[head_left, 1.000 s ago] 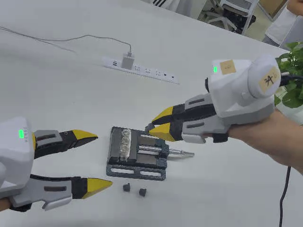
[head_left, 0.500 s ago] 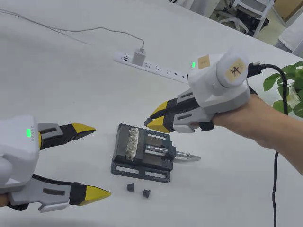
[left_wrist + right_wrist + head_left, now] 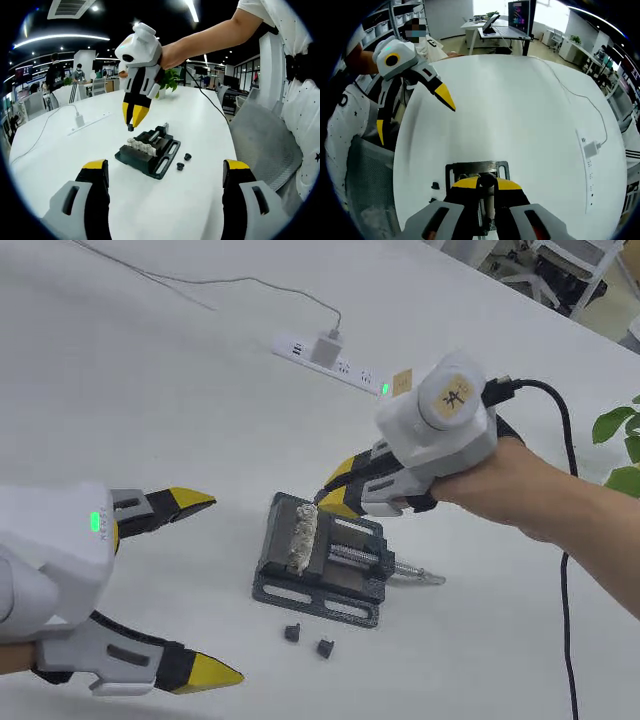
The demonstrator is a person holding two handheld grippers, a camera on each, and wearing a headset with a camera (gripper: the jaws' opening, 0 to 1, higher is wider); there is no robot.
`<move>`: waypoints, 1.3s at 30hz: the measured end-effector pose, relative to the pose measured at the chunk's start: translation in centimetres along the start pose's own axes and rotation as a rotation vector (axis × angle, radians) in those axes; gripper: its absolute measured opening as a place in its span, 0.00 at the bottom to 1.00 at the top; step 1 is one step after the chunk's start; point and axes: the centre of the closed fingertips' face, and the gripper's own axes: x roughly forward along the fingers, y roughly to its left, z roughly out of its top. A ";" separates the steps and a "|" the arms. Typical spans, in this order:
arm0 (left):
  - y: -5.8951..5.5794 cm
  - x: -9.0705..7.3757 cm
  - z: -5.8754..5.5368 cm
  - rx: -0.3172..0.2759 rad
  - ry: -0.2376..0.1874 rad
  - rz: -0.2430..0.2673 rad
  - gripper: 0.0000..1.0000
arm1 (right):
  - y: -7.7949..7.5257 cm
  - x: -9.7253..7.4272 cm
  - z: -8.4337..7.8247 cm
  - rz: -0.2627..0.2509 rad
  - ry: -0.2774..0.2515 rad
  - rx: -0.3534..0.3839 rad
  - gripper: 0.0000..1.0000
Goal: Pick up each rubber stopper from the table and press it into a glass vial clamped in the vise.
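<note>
- The vise (image 3: 330, 585) sits on the white table (image 3: 150, 390), with a row of glass vials (image 3: 303, 530) clamped in it.
- The right tongs (image 3: 322, 498) hang just above the vise, over the end of the vial row farther from the person.
- Their yellow tips are pinched together on a small dark stopper (image 3: 130, 128), the held stopper.
- In the left gripper view a clear gap shows between the held stopper and the vials below it.
- In the right gripper view the tips point straight down at the vise, with the dark plug nipped between them.
- The left tongs (image 3: 205, 587) are off to the left of the vise, well apart from it. They are spread wide, with nothing between the tips.
- Two loose stoppers (image 3: 292, 633) lie on the table just beside the vise's near edge, side by side but not touching.
- They are nearer the left tongs' lower tip than the right tongs.
- A power strip (image 3: 325, 350) lies well beyond the vise, with a plug and its cord in it.
</note>
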 end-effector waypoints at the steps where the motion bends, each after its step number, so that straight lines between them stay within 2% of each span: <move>1: 0.0 0.0 -0.1 -0.001 0.000 0.000 0.95 | 0.0 -0.1 0.0 0.002 0.003 -0.001 0.06; 6: 0.0 0.2 -0.5 -0.003 0.008 0.001 0.99 | -0.5 0.7 -0.6 0.011 0.022 -0.003 0.06; 12: -0.2 0.4 -0.7 -0.010 0.008 -0.006 0.99 | -0.3 1.3 -1.0 0.023 0.036 -0.002 0.06; 26: 0.2 0.3 -0.9 -0.025 -0.004 -0.006 0.99 | 0.2 1.5 -0.4 0.027 0.054 -0.007 0.06; 39: 0.1 0.4 -1.1 -0.034 -0.002 -0.011 0.98 | -0.4 2.0 -0.7 0.017 0.075 -0.041 0.06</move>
